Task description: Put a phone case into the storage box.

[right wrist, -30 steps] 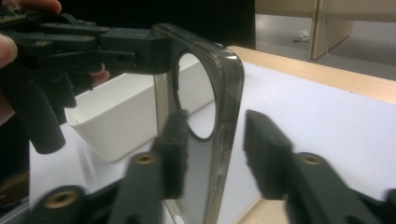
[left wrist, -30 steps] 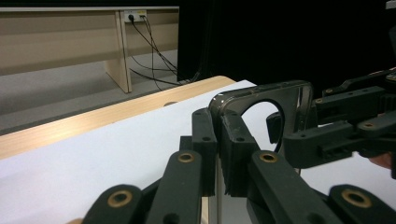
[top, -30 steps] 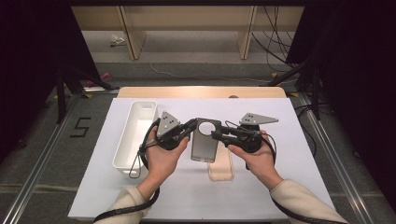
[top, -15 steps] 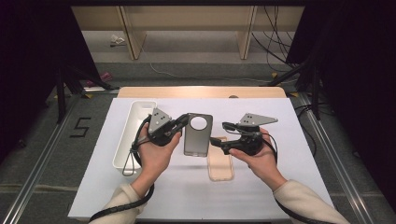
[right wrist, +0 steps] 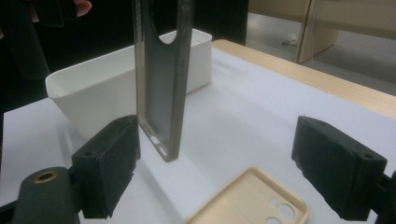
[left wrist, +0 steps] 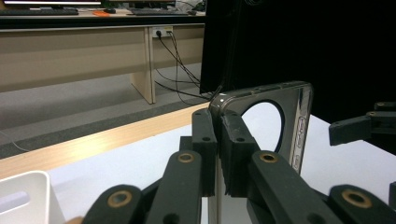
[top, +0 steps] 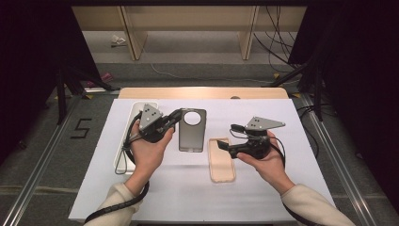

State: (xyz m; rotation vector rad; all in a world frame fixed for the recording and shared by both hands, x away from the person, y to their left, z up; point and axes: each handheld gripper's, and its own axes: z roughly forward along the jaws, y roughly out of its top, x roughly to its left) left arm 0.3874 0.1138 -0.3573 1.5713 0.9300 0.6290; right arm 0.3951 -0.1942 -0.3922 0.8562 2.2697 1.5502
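Grey phone case held aloft by left gripper; right gripper empty.

Left gripper (top: 175,117) jaws are clamped on the upper edge of the grey phone case (top: 192,130), beside its round camera cutout; the case seems lifted off the white table (top: 155,188). Right gripper (top: 226,140) jaws stand wide apart, with the beige phone case (top: 221,160) lying flat just below them. White bin (top: 128,141) sits behind the left hand.
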